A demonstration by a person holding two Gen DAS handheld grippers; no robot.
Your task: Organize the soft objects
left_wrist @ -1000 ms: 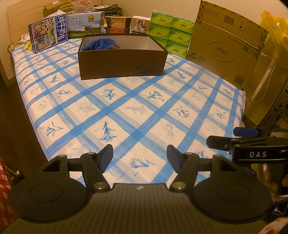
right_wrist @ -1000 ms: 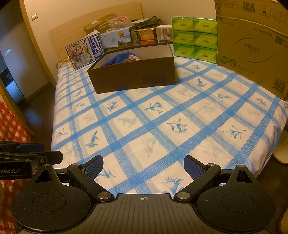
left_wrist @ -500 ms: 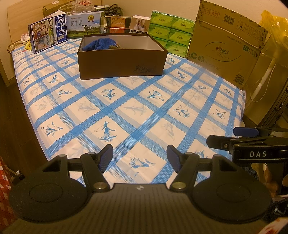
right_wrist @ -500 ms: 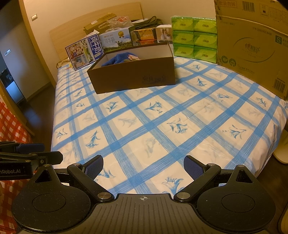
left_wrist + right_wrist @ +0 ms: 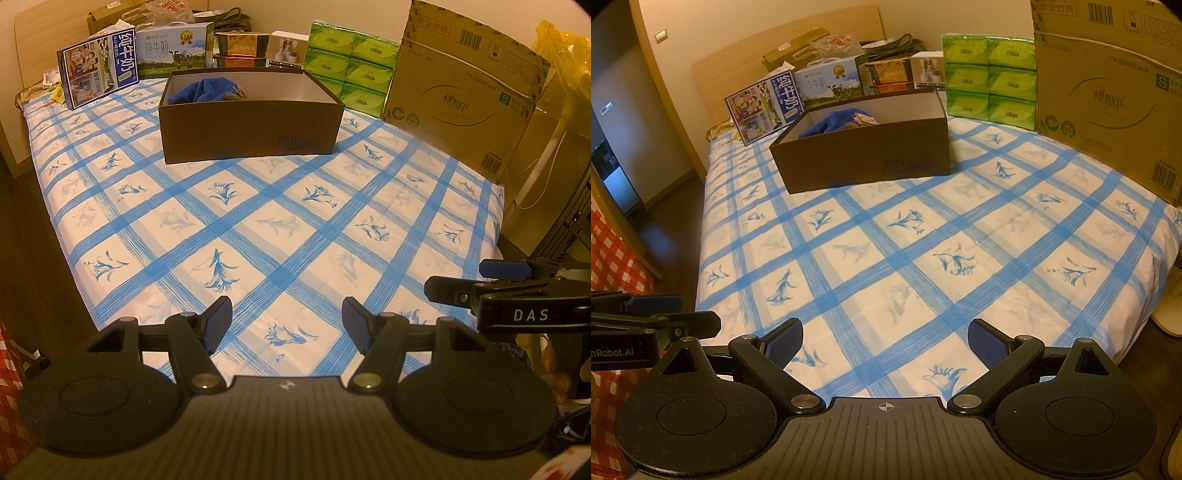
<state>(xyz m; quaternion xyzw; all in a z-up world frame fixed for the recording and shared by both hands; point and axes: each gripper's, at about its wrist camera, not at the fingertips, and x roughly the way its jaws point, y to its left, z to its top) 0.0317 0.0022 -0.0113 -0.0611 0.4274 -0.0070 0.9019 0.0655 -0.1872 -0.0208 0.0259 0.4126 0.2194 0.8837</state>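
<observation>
Both grippers idle over the bed — jaws apart, nothing between them

Left gripper (image 5: 287, 322) and right gripper (image 5: 885, 341) hang low in frame; blue cloth (image 5: 201, 90) lies in the brown box (image 5: 251, 129) at upper centre, well apart, perhaps beside other items — open bedsheet (image 5: 280, 221) between.

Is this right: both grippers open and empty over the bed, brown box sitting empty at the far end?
Not quite. The brown box is not empty: the left wrist view shows a blue cloth in its far left corner. The rest holds: left gripper and right gripper are open and empty.
</observation>
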